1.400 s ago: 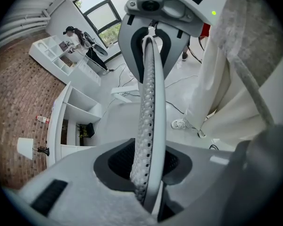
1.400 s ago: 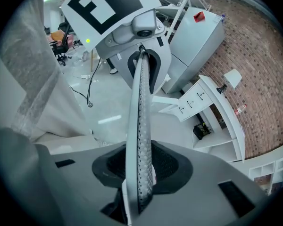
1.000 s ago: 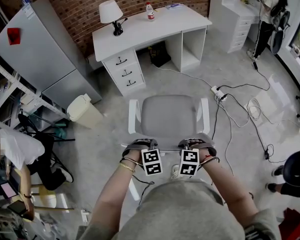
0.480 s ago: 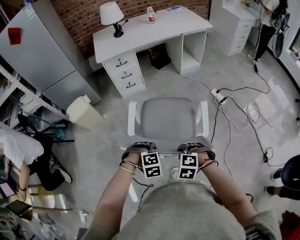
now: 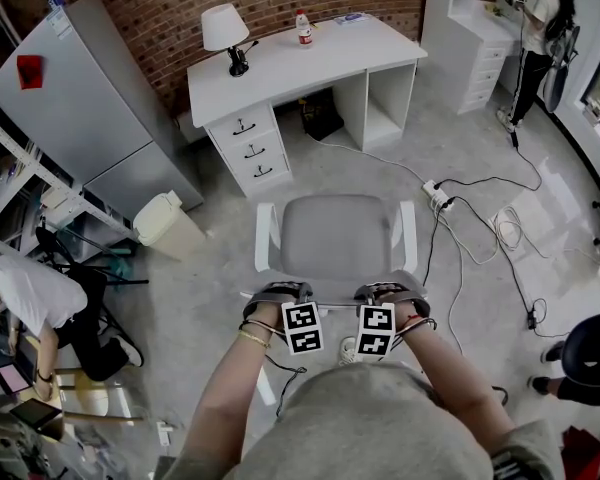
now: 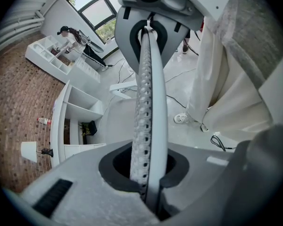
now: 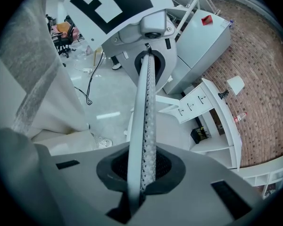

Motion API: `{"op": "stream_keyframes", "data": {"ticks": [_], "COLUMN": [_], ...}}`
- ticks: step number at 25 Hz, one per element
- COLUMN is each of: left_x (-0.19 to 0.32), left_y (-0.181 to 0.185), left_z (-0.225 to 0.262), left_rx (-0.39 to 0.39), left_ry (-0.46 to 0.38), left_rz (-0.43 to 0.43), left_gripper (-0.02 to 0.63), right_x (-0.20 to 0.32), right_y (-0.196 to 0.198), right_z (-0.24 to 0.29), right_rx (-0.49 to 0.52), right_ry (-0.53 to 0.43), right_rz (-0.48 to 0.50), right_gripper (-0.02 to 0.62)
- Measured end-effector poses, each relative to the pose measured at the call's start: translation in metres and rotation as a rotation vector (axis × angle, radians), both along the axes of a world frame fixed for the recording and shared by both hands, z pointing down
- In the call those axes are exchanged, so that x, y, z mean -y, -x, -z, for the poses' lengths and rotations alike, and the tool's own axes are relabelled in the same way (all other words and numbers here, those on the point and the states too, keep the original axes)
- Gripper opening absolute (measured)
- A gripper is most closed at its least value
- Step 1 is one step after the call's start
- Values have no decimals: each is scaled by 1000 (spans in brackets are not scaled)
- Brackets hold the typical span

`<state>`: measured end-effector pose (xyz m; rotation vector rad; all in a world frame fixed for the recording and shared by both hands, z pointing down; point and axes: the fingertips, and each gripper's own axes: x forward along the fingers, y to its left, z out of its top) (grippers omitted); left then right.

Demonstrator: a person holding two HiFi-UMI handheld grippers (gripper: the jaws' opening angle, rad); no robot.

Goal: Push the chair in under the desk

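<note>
The chair has a grey seat and white armrests, and stands on the floor a short way in front of the white desk. It faces the desk's open knee space. My left gripper and right gripper rest side by side at the top of the backrest, pointing steeply down. In the left gripper view the left gripper has its jaws pressed together, with the seat beyond. The right gripper looks the same. Both pairs of jaws have just been closing. Nothing shows between them.
A lamp and a bottle stand on the desk. A grey fridge and a waste bin are to the left. A power strip with cables lies right of the chair. One person crouches at the left, another stands by white shelves.
My hands and the chair have kept their place. The person crouching at the left has bent a little lower.
</note>
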<state>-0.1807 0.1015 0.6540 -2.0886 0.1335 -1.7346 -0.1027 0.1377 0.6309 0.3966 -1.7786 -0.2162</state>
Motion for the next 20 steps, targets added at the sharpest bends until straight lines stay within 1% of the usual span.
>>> {"op": "stream_keyframes", "data": {"ticks": [20], "left_x": [25], "left_y": [-6], "left_z": [-2], "left_rx": [7], "left_ry": [-30], "left_rz": [14], "left_gripper": [38], "right_x": [23], "right_y": [-7], "right_z": [-1], "right_rx": [0], "right_ry": [0], "right_rz": [13], "right_gripper": [17]}}
